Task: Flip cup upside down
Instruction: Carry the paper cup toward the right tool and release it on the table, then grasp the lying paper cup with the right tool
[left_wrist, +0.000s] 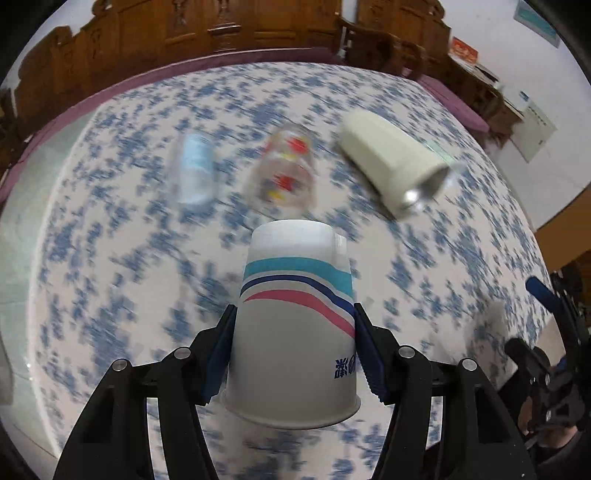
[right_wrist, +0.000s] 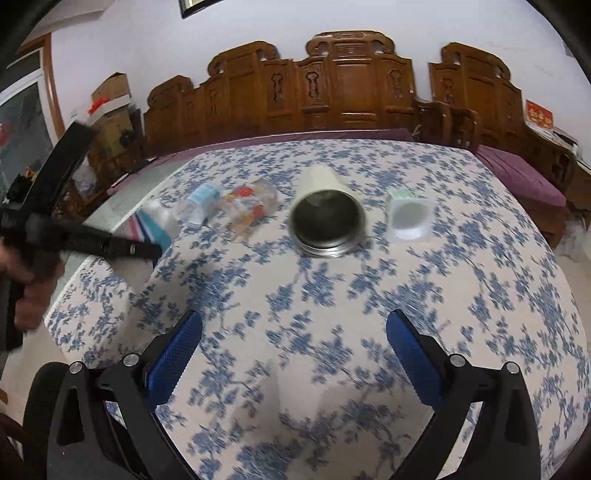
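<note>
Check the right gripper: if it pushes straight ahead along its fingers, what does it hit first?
Probably the cream steel-lined tumbler, lying on its side with its mouth toward the open right gripper. Only bare tablecloth lies between. Depth is unclear; a downward tilt would meet the cloth first.

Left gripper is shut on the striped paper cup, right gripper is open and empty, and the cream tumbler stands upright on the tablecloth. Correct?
Not quite. The cream tumbler lies on its side, its open mouth facing the right wrist camera. The rest holds: the left gripper grips the striped paper cup, and the right gripper is open and empty.
</note>
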